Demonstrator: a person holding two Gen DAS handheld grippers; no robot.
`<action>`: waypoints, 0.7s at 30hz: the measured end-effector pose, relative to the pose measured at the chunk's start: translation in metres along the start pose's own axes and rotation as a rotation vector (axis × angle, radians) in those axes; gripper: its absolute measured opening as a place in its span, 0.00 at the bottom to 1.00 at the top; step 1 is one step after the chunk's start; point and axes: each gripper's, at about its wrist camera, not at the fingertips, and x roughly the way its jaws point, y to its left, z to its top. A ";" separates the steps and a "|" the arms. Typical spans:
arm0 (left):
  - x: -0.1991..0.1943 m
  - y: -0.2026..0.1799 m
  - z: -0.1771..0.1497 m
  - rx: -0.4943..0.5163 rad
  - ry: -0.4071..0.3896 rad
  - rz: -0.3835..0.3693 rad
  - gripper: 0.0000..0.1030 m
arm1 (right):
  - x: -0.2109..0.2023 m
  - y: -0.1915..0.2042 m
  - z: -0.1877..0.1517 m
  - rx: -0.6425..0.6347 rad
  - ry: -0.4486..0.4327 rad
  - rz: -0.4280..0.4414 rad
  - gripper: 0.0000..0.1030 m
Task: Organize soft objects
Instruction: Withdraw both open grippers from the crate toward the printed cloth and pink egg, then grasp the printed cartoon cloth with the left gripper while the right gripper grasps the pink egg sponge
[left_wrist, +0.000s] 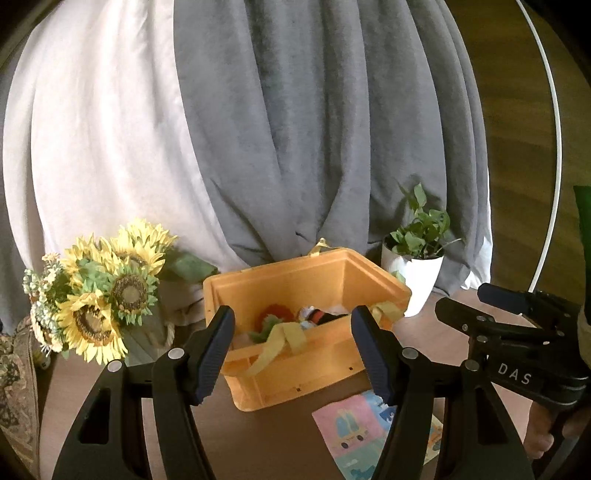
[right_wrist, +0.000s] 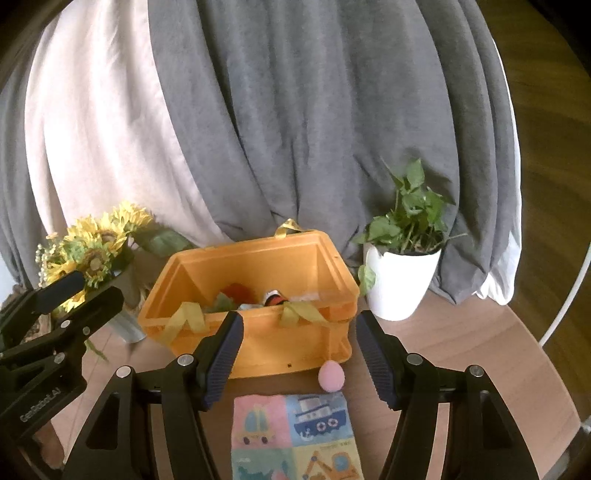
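The right gripper (right_wrist: 299, 354) is hovering with its ribbed fingers spread wide and empty, just above a pastel soft cloth book printed with a car, boat and digger (right_wrist: 295, 437) and a small pink plush ball (right_wrist: 331, 374) that are lying on the brown wooden table (right_wrist: 461, 350) right in front of the orange plastic bin (right_wrist: 258, 295). The left gripper (left_wrist: 295, 354) is likewise hanging apart and holding nothing, facing that bin from the left, where several soft toys (left_wrist: 295, 317) are already sitting. Judging by this, the step in hand is picking up the remaining pieces, so the next move is probably calling for the right gripper to drop, pinch the book or ball, and carry it over the near rim.
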 end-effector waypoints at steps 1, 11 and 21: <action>-0.002 -0.003 -0.001 -0.002 -0.003 0.011 0.63 | -0.002 -0.003 -0.001 0.001 0.000 0.005 0.63; -0.014 -0.038 -0.010 -0.087 0.021 0.097 0.63 | -0.007 -0.033 0.000 -0.050 0.017 0.099 0.63; -0.015 -0.077 -0.026 -0.111 0.039 0.183 0.63 | 0.003 -0.060 -0.001 -0.100 0.038 0.194 0.63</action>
